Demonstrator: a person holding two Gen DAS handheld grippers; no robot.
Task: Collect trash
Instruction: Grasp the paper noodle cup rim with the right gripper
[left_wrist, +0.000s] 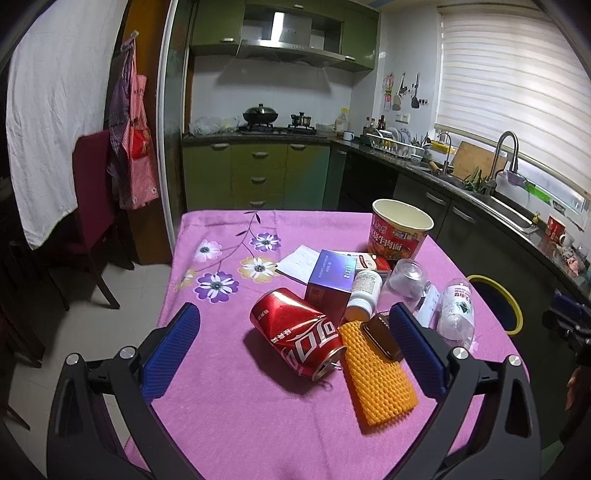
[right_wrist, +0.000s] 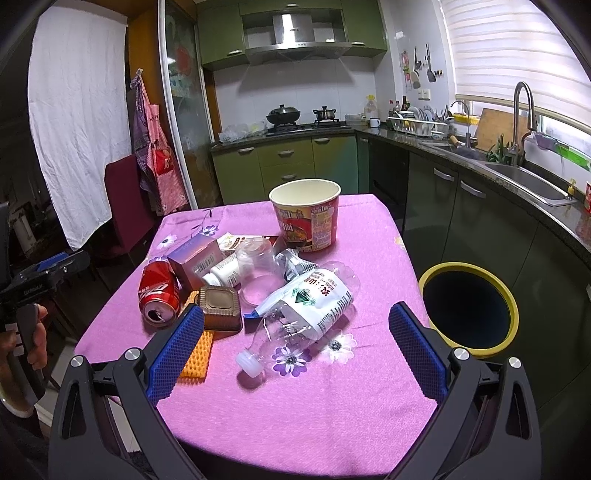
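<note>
Two grippers, left gripper (left_wrist: 293, 332) and right gripper (right_wrist: 295, 334), hang with jaws spread wide and empty above our litter-strewn table (right_wrist: 369, 236). We judge the yellow-rimmed bin (right_wrist: 468, 306) sits beside the table for short drops. The crushed bottle (right_wrist: 306, 306) lies nearest; a red can (left_wrist: 297, 332), noodle cup (right_wrist: 306, 214) and boxes crowd behind.

Far ahead of the tool, a black wok (right_wrist: 283, 113) and a small steel pot (right_wrist: 325, 113) sat on the gas hob. To the right ran a steel sink (right_wrist: 528, 181) with a tall curved tap (right_wrist: 523, 110). A pink checked apron (right_wrist: 160, 162) hung left, above a dark red chair (left_wrist: 92, 192).
</note>
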